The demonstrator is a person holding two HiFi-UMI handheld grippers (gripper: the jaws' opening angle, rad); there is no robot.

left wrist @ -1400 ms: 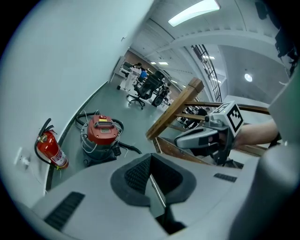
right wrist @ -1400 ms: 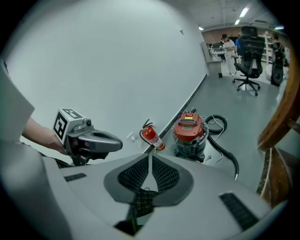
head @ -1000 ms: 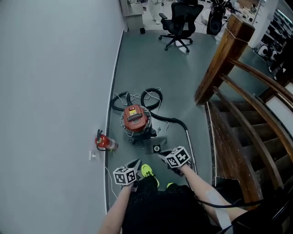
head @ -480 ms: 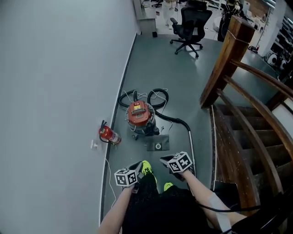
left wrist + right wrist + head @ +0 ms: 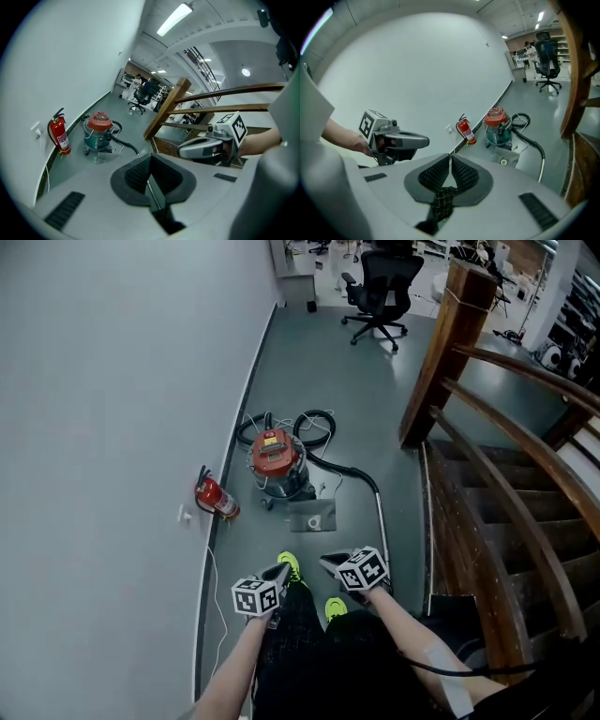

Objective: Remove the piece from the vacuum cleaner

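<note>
The vacuum cleaner (image 5: 275, 463) stands upright on the floor by the wall (image 5: 112, 427), with a red lid and metal drum. Its black hose (image 5: 349, 472) and tube (image 5: 382, 526) run toward the person. Left gripper (image 5: 279, 572) and right gripper (image 5: 329, 562) are both closed and empty, well apart from it.

The vacuum cleaner (image 5: 277, 463) stands on the floor (image 5: 356, 381) near the wall (image 5: 112, 427), the fire extinguisher (image 5: 214, 498) just left of it against that wall. Its hose (image 5: 349, 469) trails right toward the staircase (image 5: 497, 521); an office chair (image 5: 380, 292) stands far behind.
</note>
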